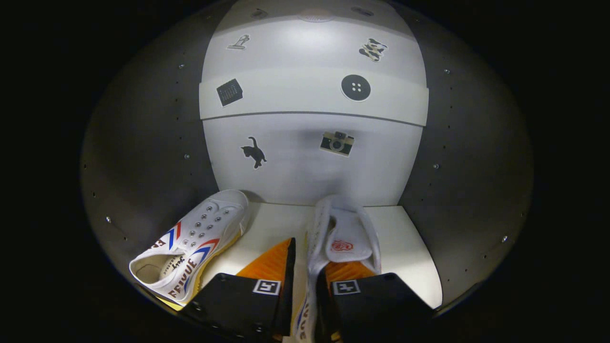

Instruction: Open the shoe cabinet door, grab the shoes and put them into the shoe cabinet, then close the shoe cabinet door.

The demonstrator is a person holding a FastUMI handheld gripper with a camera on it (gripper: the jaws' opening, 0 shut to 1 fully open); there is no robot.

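Your hand-held gripper (310, 278) is clenched on the side wall of one white shoe (340, 238), one finger inside the opening, the other outside, toe pointing at the shoe cabinet (312, 95) just beyond. The second shoe (190, 245) lies on its side on the surface (410, 247), off to the left of the fingers. The canvas is likely light and floppy, so the collar may fold; grip low near the stiffer sole edge. The cabinet's fronts look closed.
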